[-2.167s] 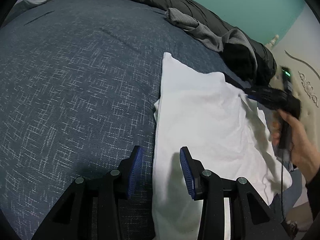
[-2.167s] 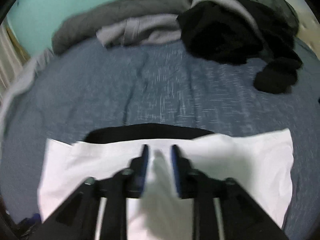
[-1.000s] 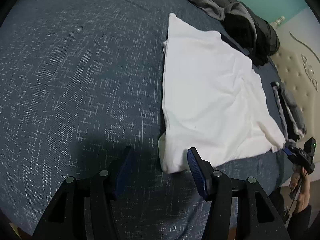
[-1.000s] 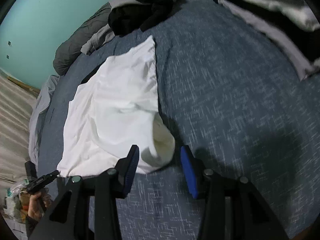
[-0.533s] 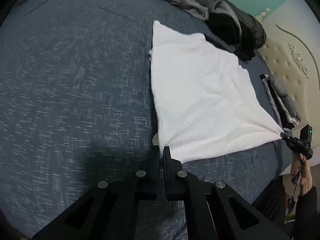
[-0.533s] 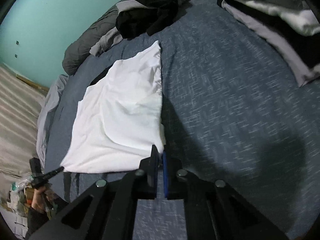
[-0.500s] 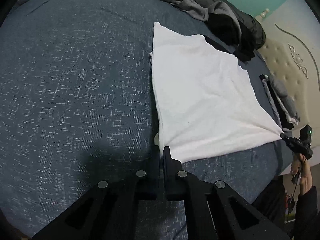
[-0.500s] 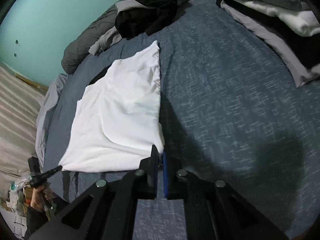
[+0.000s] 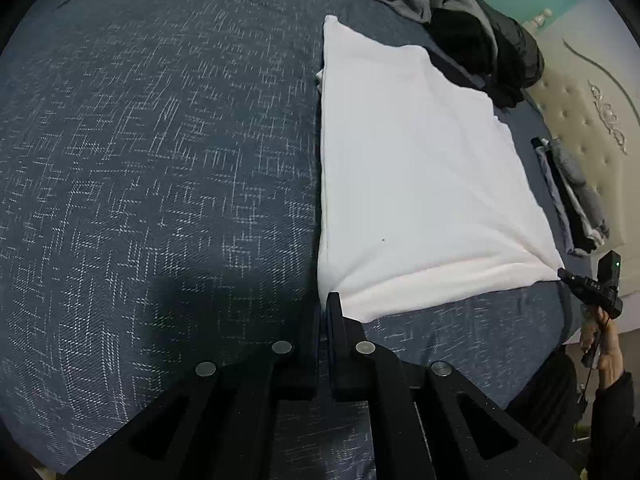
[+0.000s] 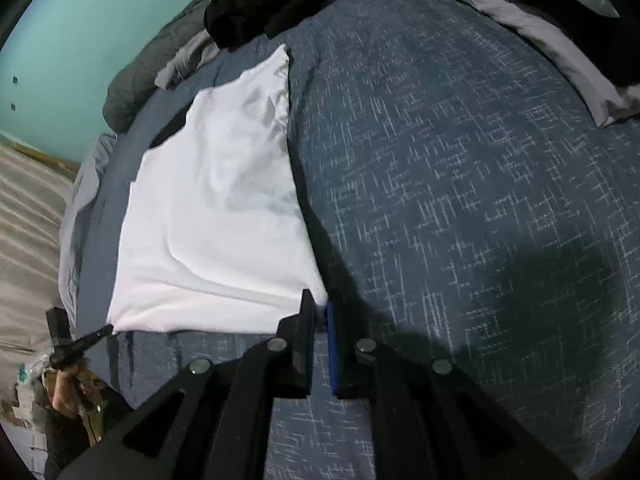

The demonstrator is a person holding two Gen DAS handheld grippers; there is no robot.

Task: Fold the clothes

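Note:
A white garment (image 9: 416,168) lies flat on the dark blue bedspread (image 9: 160,160), partly folded into a rough rectangle. My left gripper (image 9: 323,300) is shut on its near left corner. My right gripper (image 10: 318,308) is shut on the other near corner; the garment (image 10: 216,216) stretches away from it. In the left wrist view the right gripper (image 9: 592,286) shows at the garment's far near-edge corner. In the right wrist view the left gripper (image 10: 80,344) shows at the opposite corner. The near hem is pulled taut between the two.
A heap of dark and grey clothes (image 9: 460,20) lies beyond the garment, also in the right wrist view (image 10: 260,4). A stack of folded clothes (image 9: 572,196) sits by the cream headboard (image 9: 592,112). Grey and white cloth (image 10: 552,20) lies at the right. The wall is teal.
Both grippers closed on the garment's near corners about a second ago and still hold them. Since half a second ago the garment has been drawn slightly tighter and closer.

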